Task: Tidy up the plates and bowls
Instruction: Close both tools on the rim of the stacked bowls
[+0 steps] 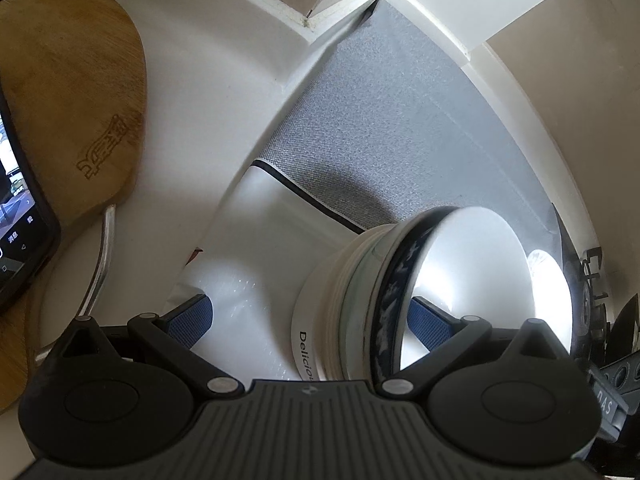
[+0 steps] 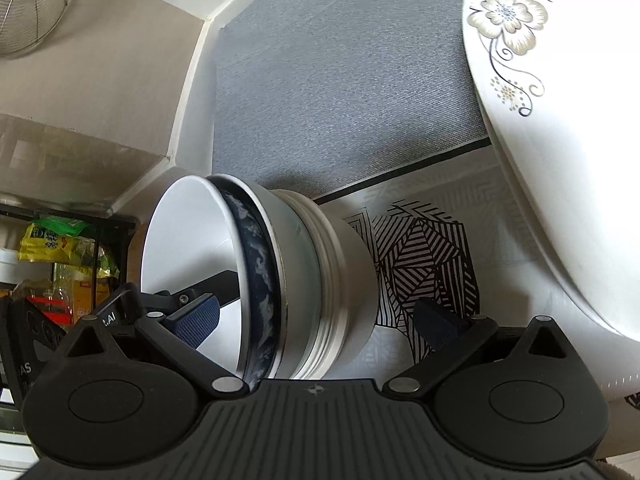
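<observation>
Bowl stack (image 2: 280, 280): nested, on its side on the patterned mat (image 2: 424, 248), between our grippers.
Left gripper (image 1: 312, 320): released, straddling its rims.
Right gripper (image 2: 316, 320): released likewise.
Axis: left-right.

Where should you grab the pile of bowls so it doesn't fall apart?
Probably by the rim of the bowls, one finger inside the top bowl and one outside the stack. The walls flare and the stack is too wide to span, so the thin rim is the only part that fits between the jaws. Both the left gripper and right gripper straddle the rim that way now, from opposite sides.
</observation>
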### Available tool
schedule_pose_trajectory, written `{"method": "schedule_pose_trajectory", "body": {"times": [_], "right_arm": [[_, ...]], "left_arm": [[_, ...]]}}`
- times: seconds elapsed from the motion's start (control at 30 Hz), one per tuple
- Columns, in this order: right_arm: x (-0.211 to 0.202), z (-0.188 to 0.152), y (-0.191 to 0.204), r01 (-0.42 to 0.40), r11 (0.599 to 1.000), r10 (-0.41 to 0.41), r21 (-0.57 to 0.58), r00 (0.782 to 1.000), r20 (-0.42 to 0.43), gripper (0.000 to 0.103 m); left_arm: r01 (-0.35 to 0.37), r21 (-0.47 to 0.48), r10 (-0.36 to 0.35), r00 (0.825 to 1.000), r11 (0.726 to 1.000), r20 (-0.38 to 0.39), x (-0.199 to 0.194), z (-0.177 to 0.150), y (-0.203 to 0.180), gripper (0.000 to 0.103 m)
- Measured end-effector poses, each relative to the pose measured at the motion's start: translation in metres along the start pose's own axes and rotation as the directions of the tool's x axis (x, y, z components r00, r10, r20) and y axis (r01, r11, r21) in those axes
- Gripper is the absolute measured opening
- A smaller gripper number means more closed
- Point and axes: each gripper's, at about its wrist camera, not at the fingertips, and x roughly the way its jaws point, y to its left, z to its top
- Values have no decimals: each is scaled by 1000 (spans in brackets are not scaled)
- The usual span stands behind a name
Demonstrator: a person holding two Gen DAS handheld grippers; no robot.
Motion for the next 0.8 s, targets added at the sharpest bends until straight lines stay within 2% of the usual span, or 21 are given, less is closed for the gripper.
{"method": "schedule_pose_trajectory", "body": {"times": [0.1,0.17,0.2,0.23,0.33,0.43,0.8], "right_arm": [[3,2,3,-5,1000,5,-16,1000,0,103],[5,1,6,-5,999,5,-44,1000,-1,100],[6,0,8,2,998,-2,-68,1000,5,92],[6,-1,11,13,996,-12,-90,1000,11,80],[6,-1,11,39,993,-37,-111,999,21,70],[6,0,6,21,995,-19,-102,1000,19,67],[6,3,12,34,985,-30,-169,999,29,67]], "left_arm": [[1,-10,-1,1000,1000,-6,0,3,0,101],[19,2,-19,1000,1000,-7,-2,5,-1,85],[42,9,-42,999,999,-5,-4,6,-2,78],[77,13,-77,997,997,-15,-5,6,-3,62],[81,21,-80,997,997,-19,-6,7,-6,60],[105,8,-105,994,994,-17,-6,6,0,58],[113,50,-114,993,992,14,-10,-5,-3,59]]}}
